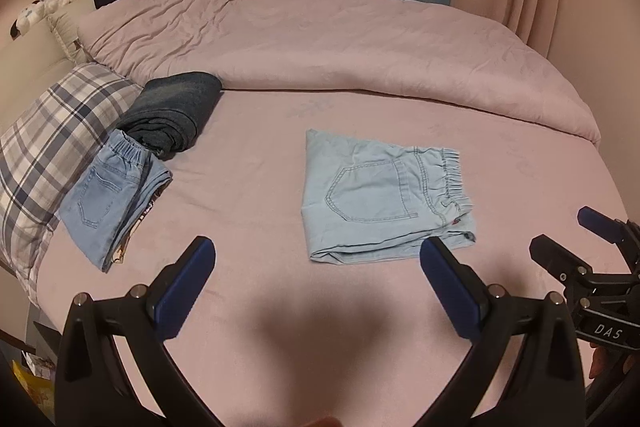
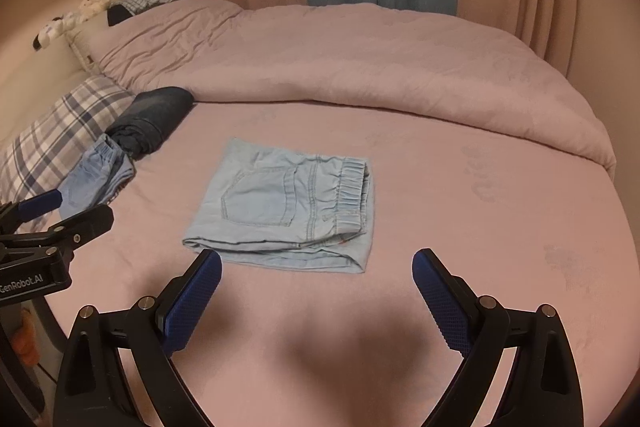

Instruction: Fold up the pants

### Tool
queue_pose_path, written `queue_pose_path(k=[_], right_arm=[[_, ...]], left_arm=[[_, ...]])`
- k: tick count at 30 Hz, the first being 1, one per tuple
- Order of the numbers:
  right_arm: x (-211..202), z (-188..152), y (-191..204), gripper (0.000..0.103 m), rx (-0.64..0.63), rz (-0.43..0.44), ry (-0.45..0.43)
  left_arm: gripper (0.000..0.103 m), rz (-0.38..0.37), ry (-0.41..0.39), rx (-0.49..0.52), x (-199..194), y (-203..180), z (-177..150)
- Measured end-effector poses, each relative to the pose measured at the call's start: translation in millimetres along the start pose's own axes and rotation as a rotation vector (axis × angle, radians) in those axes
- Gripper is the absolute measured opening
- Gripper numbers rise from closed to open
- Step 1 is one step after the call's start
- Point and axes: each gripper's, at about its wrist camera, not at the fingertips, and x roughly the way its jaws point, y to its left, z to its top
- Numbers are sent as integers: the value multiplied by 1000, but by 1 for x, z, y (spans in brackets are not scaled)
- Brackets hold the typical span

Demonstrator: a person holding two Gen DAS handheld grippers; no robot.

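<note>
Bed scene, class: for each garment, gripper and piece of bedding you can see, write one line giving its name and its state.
Light blue denim pants: folded flat mid-bed, untouched.
Smaller light blue jeans: folded, lying against the pillow.
Dark denim garment: folded bundle.
Left gripper: open, empty.
Right gripper: open, empty.
Pink duvet: pushed back, rumpled.
Plaid pillow: lying at the bed's edge.

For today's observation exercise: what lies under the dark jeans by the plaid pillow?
The dark jeans overlap the waistband end of folded light jeans, with pink sheet beneath. How far the overlap runs is covered.
</note>
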Motion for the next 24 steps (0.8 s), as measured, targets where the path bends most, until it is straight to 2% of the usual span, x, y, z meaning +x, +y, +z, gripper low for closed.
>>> queue_pose_path(k=[13,24], right_arm=[[-9,2,10,96,-21,-8,-12],[-10,1,16,96,-24,-10,-10]], left_arm=[[102,9,-15,11,-10,-4,2],[102,10,3,3,-7,-6,2]])
